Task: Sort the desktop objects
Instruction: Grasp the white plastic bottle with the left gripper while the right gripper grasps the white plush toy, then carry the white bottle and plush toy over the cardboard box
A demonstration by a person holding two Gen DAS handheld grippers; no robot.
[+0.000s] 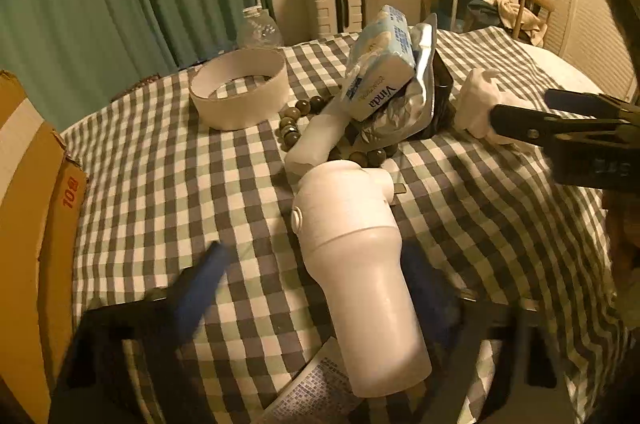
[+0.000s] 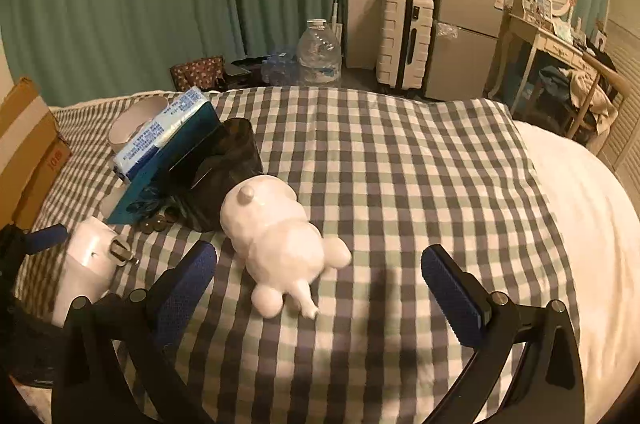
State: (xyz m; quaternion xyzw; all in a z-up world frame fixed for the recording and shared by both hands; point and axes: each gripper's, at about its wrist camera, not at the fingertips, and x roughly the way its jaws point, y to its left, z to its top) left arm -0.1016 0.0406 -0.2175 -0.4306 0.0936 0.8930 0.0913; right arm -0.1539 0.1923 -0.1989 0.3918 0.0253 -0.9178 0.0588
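A white hair dryer [image 1: 352, 264] lies on the checkered cloth between the open fingers of my left gripper [image 1: 320, 276]; the left finger is apart from it and motion-blurred. It also shows in the right wrist view [image 2: 86, 260]. A white animal figurine [image 2: 280, 244] lies on its side just ahead of my open, empty right gripper [image 2: 320, 284], and shows in the left wrist view [image 1: 480, 104]. A Vinda tissue pack [image 1: 380, 64] leans on a silver foil bag [image 1: 412, 104] over a dark holder [image 2: 224, 172]. A string of dark beads [image 1: 296, 128] lies around a white tube [image 1: 320, 140].
A white ring-shaped band [image 1: 240, 92] stands at the far left of the cloth. Cardboard boxes [image 1: 28, 208] line the left edge. A printed tube [image 1: 316, 388] lies under the dryer's handle. A white bedsheet [image 2: 580, 224] lies to the right. A water jug [image 2: 320, 52] stands beyond.
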